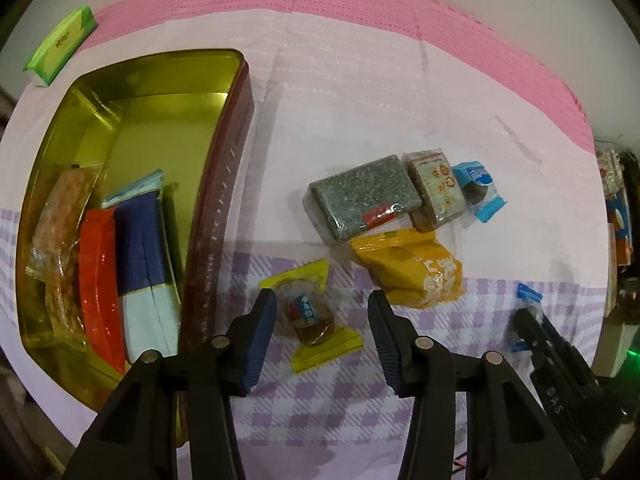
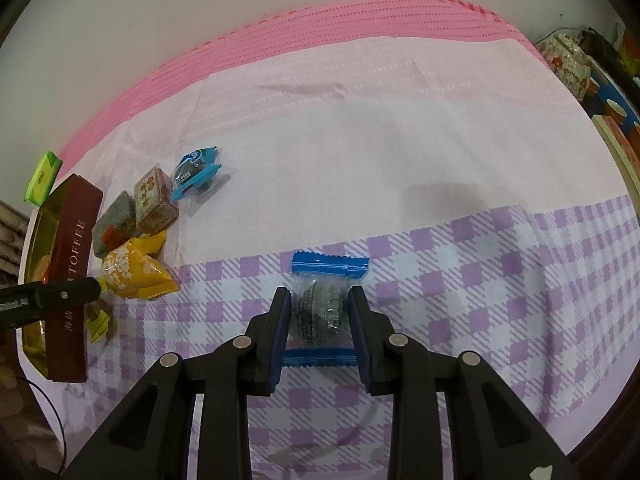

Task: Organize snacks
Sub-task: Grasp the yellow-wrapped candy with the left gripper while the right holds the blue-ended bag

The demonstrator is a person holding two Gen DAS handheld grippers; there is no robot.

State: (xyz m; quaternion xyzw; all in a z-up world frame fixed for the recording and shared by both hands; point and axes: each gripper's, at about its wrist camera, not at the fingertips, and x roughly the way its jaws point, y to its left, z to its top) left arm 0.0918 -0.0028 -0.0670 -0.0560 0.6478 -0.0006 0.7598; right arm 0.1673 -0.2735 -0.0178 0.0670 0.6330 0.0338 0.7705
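Covering the table is a cloth banded pink, white and purple check; both tools work on the checked band. Right gripper: jaws closed on the blue-wrapped candy, pads pressing its two sides. Left gripper: jaws part open, straddling the yellow-wrapped candy; the left pad is at the wrapper, the right pad stands clear, so nothing is gripped. To complete this step, centre the pads on the candy body, not the twisted wrapper ends, before closing. The gold tin, just left of the left gripper, is the likely destination. Count, loose on the cloth: two blue-wrapped candies, one yellow-wrapped candy, one yellow pouch, one dark block, one brown block, one green packet. Inside the tin: at least four packets.
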